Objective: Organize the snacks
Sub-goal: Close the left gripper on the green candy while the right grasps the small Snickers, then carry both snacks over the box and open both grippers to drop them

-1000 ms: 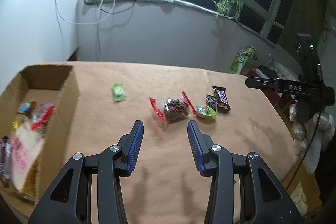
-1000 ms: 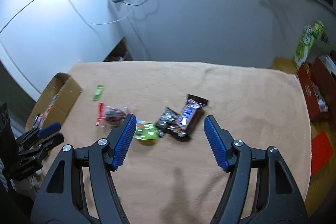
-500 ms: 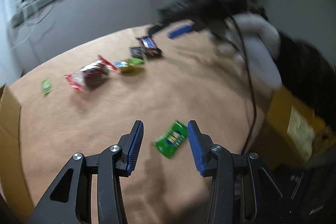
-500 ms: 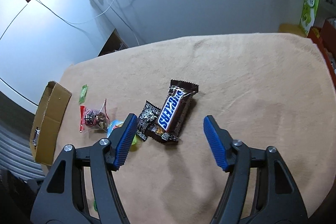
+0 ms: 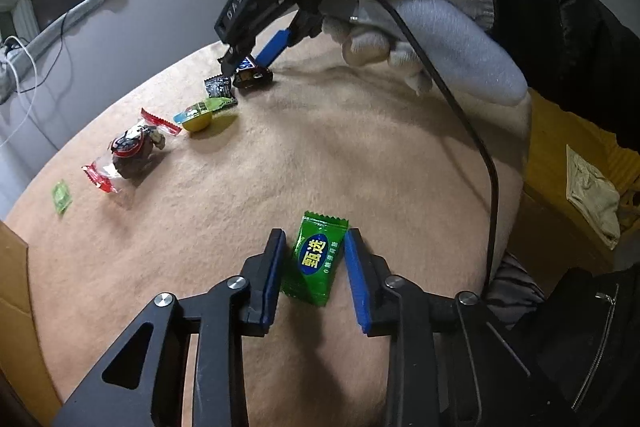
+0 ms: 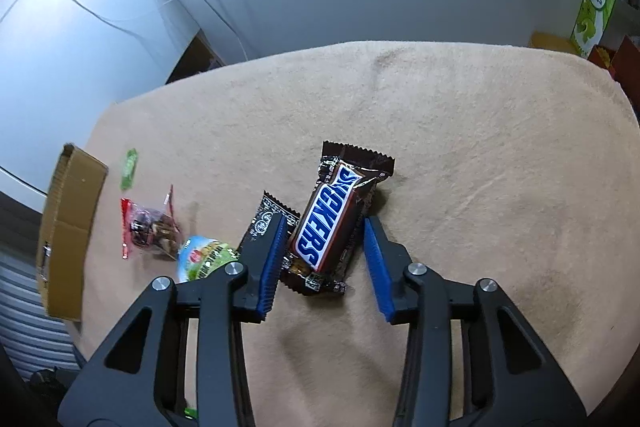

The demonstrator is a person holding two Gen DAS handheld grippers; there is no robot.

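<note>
My left gripper is open, its blue pads on either side of a green candy packet lying on the tan cloth near the table's front edge. My right gripper is open around a Snickers bar; the left pad rests over a small black packet. The left wrist view shows the right gripper held by a gloved hand over the Snickers bar. A yellow-green jelly cup, a clear red-ended wrapped snack and a small green packet lie in a row.
A cardboard box stands at the table's left edge, its wall also at the left of the left wrist view. A black cable hangs from the right gripper. A green carton stands off the table, far right.
Both grippers have come down and closed in: the left swung right onto the green candy packet, the right dropped around the Snickers bar. Both sets of jaws have narrowed.
</note>
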